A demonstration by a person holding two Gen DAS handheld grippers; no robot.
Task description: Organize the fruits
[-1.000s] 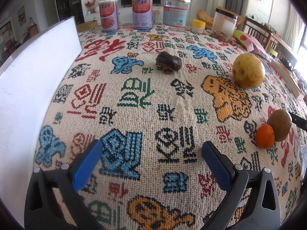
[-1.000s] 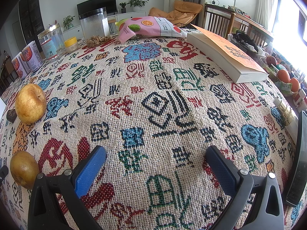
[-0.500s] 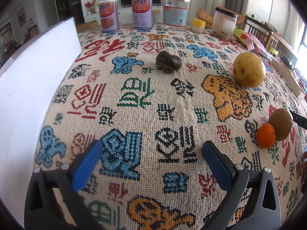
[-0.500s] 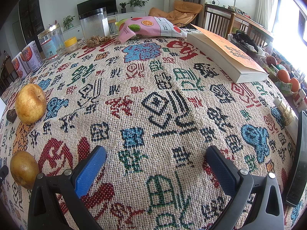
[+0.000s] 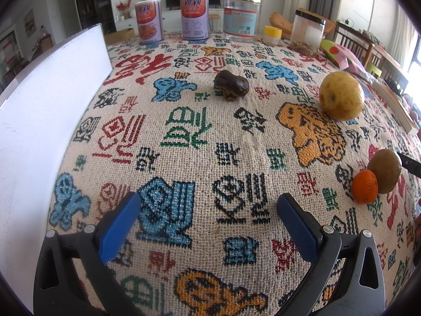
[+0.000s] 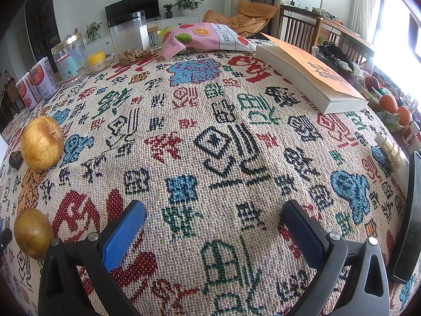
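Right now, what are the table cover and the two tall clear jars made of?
Table cover: coarse woven cloth, matte; the weave grid shows. Gold-lidded jar: clear, glossy, glass or plastic, can't tell. Black-lidded jar: clear, slightly hazy, probably plastic.

Ahead of our left gripper (image 5: 208, 214) we see a shrivelled fruit (image 5: 231, 84), a pear (image 5: 341, 99) to its right, and a kiwi (image 5: 384, 170) touching a tangerine (image 5: 364, 186) nearer right.

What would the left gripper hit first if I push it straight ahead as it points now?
Probably the dark brown fruit. The left gripper is open over bare cloth, and that fruit lies nearly dead ahead, just right of centre. Depth is unclear; angled down, it might meet the cloth first.
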